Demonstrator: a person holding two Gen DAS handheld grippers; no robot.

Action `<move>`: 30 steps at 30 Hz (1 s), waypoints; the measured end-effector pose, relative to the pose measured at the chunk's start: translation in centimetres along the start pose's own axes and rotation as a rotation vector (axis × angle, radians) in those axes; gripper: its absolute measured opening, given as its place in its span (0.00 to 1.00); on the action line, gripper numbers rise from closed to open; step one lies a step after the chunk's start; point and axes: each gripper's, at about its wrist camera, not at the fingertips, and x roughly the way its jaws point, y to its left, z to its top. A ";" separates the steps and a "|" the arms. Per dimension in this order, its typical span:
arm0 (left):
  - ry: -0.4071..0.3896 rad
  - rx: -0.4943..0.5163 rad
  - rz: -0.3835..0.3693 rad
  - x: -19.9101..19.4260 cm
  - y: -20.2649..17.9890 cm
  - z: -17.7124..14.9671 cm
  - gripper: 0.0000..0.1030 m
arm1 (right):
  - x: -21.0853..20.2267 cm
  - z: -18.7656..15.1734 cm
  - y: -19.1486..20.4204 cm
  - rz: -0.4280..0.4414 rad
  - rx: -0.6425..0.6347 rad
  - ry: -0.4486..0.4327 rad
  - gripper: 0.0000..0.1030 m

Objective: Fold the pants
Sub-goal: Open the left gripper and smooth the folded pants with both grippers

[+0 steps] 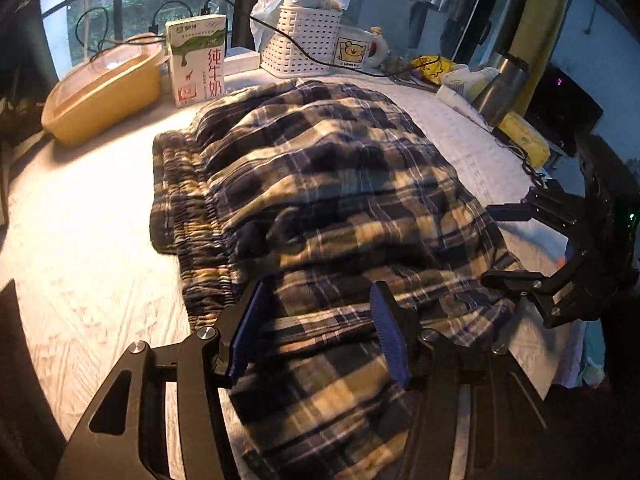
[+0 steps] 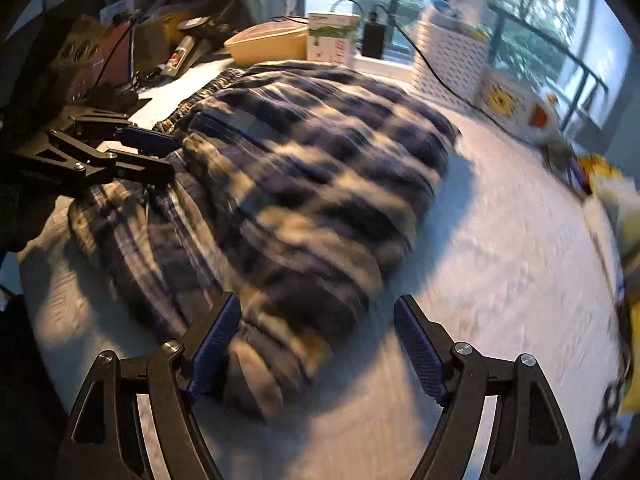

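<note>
Nearest, the left gripper [image 1: 320,332] straddles the plaid pants [image 1: 320,184] wide; the right gripper [image 2: 318,344] gapes nearby, both poised to grab hems.

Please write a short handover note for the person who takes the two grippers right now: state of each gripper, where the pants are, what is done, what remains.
Left gripper: open, jaws apart over the near edge of the plaid pants, gripping nothing.
Right gripper: open, at the other near corner of the bundle, partly over the bare white table cover.
Pants: lying in the middle of the table, already folded over into a thick bundle, elastic waistband showing at one side.
Done: at least one fold seems made.
Left: probably one more fold or tidying of the loose, wrinkled near edge; the right view is blurred, so check it.
</note>
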 end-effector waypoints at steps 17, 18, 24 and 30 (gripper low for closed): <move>-0.070 -0.025 0.093 -4.7 0.6 -1.4 0.53 | -4.4 -2.7 0.4 -0.075 0.083 -0.047 0.78; -0.075 -0.038 0.092 -4.8 0.9 -1.4 0.53 | -5.0 -2.4 0.6 -0.075 0.087 -0.079 0.78; -0.066 -0.081 0.103 -4.2 1.2 -1.2 0.53 | -4.4 -0.6 0.6 -0.153 0.126 -0.116 0.78; -0.016 -0.131 0.112 -2.7 2.0 -1.9 0.53 | -1.8 -1.8 0.1 -0.185 0.116 -0.011 0.78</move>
